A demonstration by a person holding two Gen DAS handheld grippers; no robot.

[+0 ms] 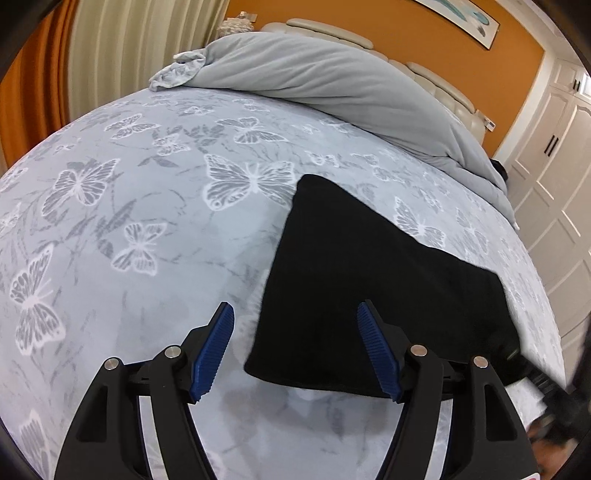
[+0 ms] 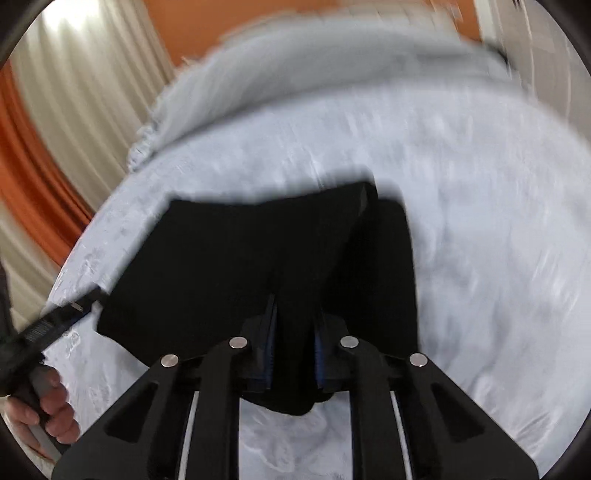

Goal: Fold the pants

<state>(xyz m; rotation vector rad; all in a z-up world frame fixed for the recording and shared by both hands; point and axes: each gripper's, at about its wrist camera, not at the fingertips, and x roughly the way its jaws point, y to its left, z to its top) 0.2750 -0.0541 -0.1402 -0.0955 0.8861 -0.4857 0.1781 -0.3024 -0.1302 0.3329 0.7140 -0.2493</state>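
1. Orange walls and pale pleated curtains [image 1: 110, 48] frame our left wrist view, with white panelled wardrobe doors [image 1: 554, 177] at the right edge and a padded cream headboard [image 1: 332, 29] behind the bed.
2. We see the bed [image 1: 129, 206] covered in a smooth light grey-blue sheet printed with white and grey butterflies; a soft grey duvet [image 1: 314, 81] lies bunched in a long roll across its far side.
3. The pants [image 1: 369, 280], matte black and folded into a flat angular slab, lie on the sheet right of centre.
4. Our left gripper [image 1: 295, 350] stands with its fingers [image 1: 214, 350] wide apart, the ribbed blue pads bare; nothing is between them, and the near left corner of the pants shows beyond the gap.
5. From the right wrist view everything is smeared by motion blur, so the sheet's print is lost to us.
6. There the pants [image 2: 221, 266] spread as a broad black shape, with one fold rising to a ridge towards the middle.
7. Our right gripper [image 2: 293, 354] has its fingers [image 2: 267, 350] drawn close, pinching a bunched tongue of the black cloth that hangs out below the pads.
8. At the lower left a hand [image 2: 48, 406] grips the other tool's handle.
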